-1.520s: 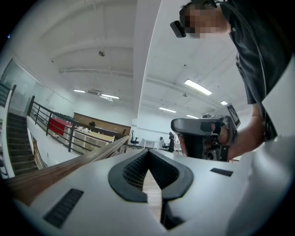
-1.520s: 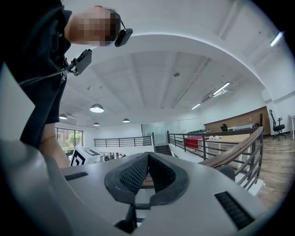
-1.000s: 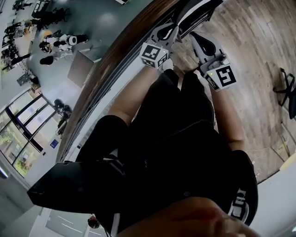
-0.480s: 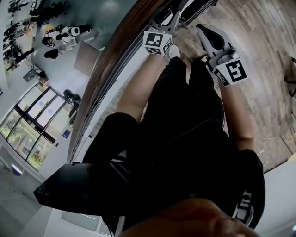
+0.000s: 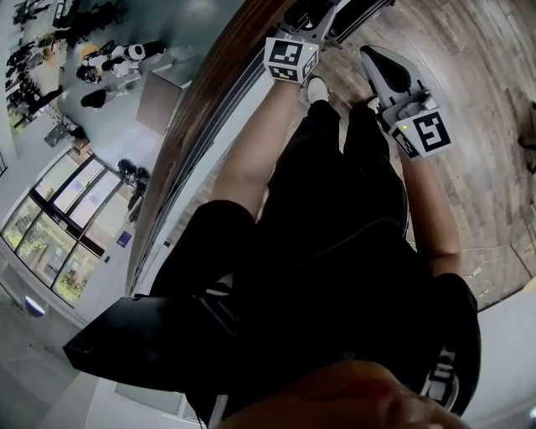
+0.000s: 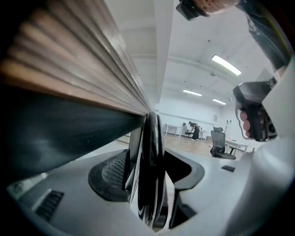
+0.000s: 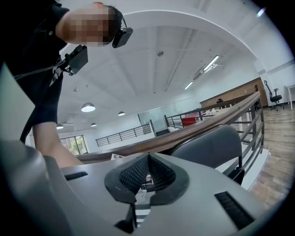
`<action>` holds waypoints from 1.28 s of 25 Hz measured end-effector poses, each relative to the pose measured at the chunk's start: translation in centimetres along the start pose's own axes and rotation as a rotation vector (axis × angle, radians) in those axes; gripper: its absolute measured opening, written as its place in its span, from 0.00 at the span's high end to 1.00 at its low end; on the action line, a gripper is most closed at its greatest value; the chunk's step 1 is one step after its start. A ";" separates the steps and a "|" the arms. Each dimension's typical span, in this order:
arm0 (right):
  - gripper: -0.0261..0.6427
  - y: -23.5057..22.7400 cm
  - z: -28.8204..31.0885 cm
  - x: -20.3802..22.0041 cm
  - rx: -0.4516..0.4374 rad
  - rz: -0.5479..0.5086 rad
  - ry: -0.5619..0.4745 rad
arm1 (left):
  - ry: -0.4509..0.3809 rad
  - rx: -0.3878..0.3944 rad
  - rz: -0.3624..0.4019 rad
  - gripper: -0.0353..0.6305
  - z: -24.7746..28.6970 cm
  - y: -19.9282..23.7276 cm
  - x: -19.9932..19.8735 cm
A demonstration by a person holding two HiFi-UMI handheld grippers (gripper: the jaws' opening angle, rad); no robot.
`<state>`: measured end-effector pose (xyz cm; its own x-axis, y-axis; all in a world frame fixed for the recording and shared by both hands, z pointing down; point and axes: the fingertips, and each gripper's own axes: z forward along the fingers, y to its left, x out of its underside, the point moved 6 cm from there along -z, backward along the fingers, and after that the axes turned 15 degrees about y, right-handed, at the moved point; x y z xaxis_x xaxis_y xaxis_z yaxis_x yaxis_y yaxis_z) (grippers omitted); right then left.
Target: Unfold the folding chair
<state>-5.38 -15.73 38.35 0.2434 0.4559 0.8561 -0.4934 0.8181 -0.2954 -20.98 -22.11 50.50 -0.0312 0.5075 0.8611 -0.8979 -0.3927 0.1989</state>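
Observation:
The folded chair [image 5: 356, 18] leans by the railing at the top of the head view, mostly cut off by the frame. My left gripper [image 5: 303, 18] reaches into it. In the left gripper view the chair's black frame tube [image 6: 152, 152] stands upright between the jaws of my left gripper [image 6: 152, 184], which are wide apart and opening, and the pads [image 6: 113, 173] do not press on it. My right gripper [image 5: 374, 60] hangs to the right above the wood floor. Seen from its own camera, my right gripper [image 7: 147, 174] is shut on nothing, with the chair's grey backrest [image 7: 207, 147] behind it.
A wooden handrail [image 5: 209, 109] with metal bars runs diagonally past the chair, and a lower floor [image 5: 109, 71] with people and equipment lies beyond it. My own legs fill the middle of the head view. An office chair [image 6: 219, 143] stands far off on the wood floor [image 5: 469, 50].
My left gripper has moved up the picture, closer to the chair at the railing. The right gripper has shifted slightly to the right.

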 end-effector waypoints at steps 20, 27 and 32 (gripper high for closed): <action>0.95 -1.2 -2.0 3.0 0.078 0.127 -0.027 | 0.038 0.062 0.045 0.80 2.1 -2.1 -0.9; 0.95 -4.0 -2.0 6.8 0.211 0.335 0.014 | 0.063 0.100 0.094 0.82 1.4 -6.1 -0.2; 0.95 -7.1 -1.1 10.3 0.279 0.495 0.062 | 0.078 0.136 0.125 0.84 1.4 -8.6 0.0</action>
<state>1.51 -16.48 48.78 -0.0284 0.7878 0.6152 -0.7611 0.3819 -0.5242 -12.63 -19.80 49.45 -0.1773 0.5043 0.8451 -0.8175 -0.5536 0.1588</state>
